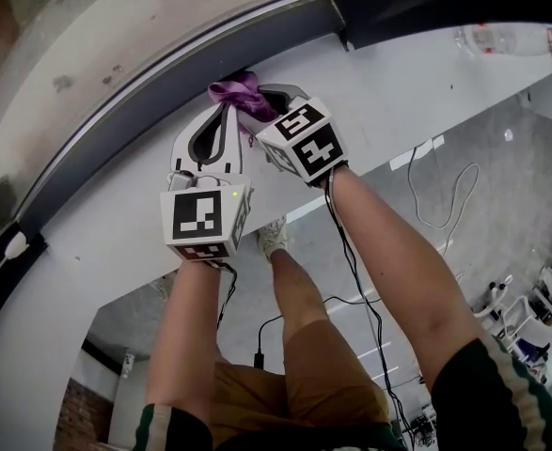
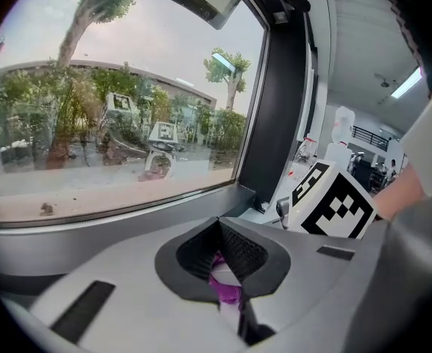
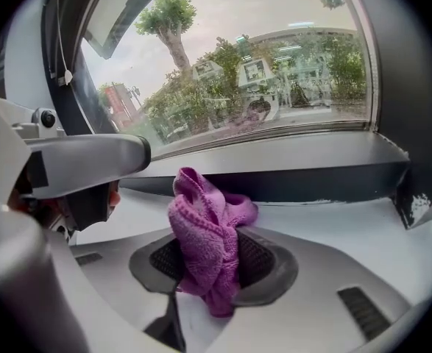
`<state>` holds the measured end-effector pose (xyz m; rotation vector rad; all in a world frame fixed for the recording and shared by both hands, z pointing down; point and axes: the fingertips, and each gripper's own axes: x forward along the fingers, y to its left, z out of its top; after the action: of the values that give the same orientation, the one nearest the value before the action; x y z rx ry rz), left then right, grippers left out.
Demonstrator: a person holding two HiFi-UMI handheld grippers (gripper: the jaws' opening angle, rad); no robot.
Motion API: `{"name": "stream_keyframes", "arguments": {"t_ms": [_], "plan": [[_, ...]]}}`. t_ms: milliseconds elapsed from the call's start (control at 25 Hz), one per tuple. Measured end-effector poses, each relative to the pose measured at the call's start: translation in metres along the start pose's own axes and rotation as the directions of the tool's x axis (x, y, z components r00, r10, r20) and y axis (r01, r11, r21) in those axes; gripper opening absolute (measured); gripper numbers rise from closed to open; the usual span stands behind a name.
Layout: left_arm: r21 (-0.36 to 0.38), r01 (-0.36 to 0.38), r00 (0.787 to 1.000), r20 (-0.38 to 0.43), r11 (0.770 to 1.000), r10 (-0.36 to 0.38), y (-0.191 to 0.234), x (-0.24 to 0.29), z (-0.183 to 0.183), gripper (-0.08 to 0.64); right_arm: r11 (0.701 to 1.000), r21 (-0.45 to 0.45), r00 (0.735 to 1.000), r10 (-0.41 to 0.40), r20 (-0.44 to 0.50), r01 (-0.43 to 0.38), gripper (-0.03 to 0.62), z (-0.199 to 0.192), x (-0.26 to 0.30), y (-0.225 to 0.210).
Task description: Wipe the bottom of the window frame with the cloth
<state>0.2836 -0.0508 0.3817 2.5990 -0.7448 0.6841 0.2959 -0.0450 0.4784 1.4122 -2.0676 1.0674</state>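
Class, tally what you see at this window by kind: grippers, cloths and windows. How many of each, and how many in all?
grippers: 2, the left gripper and the right gripper
cloth: 1, purple
window: 1
Total: 4

The cloth [image 3: 204,230] is purple, nubbly terry, soft and matt. The window frame [image 3: 274,182], across the middle of the right gripper view, is dark matt paint, chipped at its right end. The glass [image 3: 238,65] above is glossy, dirt-speckled.
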Motion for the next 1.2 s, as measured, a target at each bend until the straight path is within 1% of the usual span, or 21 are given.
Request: {"name": "stream_keyframes", "arguments": {"t_ms": [240,520,760,880,1040,1200], "plan": [[0.011,0.035,0.999,-0.008,0.999,-0.035,-0.016,0.014,0.002,0.006,1.000,0.007,1.000,-0.020,0.001,0.020,0.166,0.000,-0.009,-0.017],[0.014,0.057,0.998,-0.002,0.998,-0.057,-0.035,0.033,0.010,0.006,0.997,0.019,0.997,-0.070,-0.012,0.071,0.164,-0.005,-0.029,-0.053],[0.042,0.089,0.996,0.006,0.995,-0.090,-0.054,0.054,0.019,0.006,0.997,-0.030,0.997,-0.071,-0.021,0.071,0.164,-0.005,-0.033,-0.067],[0.056,0.100,0.995,-0.005,0.993,-0.100,-0.057,0.061,0.021,0.006,0.994,-0.052,0.995,-0.099,-0.020,0.098,0.164,-0.003,-0.038,-0.076],[0.081,0.096,0.995,-0.020,0.992,-0.095,-0.058,0.066,0.017,0.006,0.989,-0.079,0.991,-0.132,-0.028,0.129,0.164,-0.004,-0.044,-0.088],[0.080,0.106,0.994,-0.027,0.991,-0.105,-0.063,0.071,0.017,0.006,0.983,-0.063,0.985,-0.173,-0.025,0.171,0.164,-0.005,-0.054,-0.106]]}}
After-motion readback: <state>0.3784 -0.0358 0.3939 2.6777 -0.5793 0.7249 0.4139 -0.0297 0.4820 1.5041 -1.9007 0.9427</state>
